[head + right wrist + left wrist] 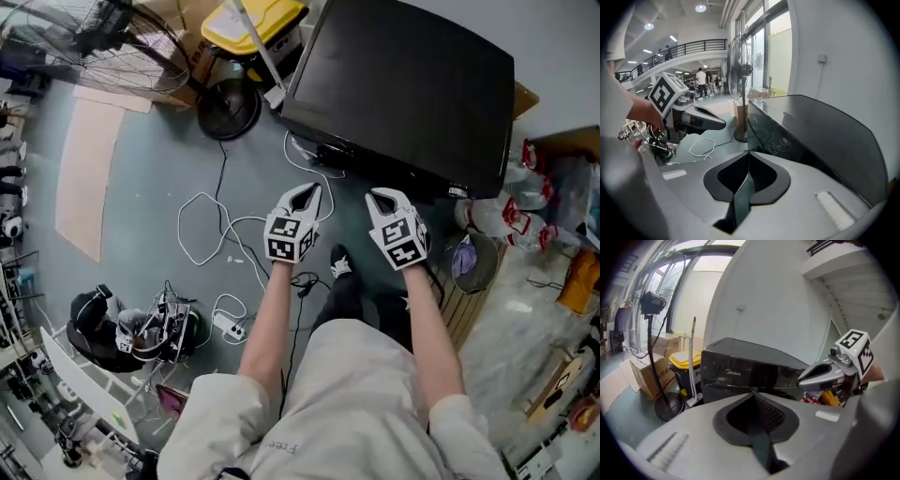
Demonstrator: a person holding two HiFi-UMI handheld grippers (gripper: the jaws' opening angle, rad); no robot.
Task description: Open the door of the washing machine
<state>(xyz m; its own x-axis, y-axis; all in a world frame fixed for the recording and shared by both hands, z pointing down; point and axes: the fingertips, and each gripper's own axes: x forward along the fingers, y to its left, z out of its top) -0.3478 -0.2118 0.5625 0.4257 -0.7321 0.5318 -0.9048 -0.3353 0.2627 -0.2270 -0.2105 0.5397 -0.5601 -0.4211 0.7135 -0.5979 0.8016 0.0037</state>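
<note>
Washing machine (403, 84) sat in the upper centre and right of the head view, a black, glossy box on the floor (141, 187). Both tools were just below it in the frame, close but clear of it. The left hand-held gripper (307, 192) had its jaws pressed together with nothing between them. The right hand-held gripper (379, 198) was the same, jaws shut and empty. They were side by side and apart, both tips aimed at the machine's near edge.

In the left gripper view the machine (750, 373) stood past the closed jaws, above them in the frame. Its dark front panel faced the camera. The right hand-held gripper (804, 377) poked in from the right.

In the head view the machine's long side ran from centre left down to the right. A white cable (202, 230) looped on the floor at left. A fan base (225, 108) stood at the machine's left corner.
</note>
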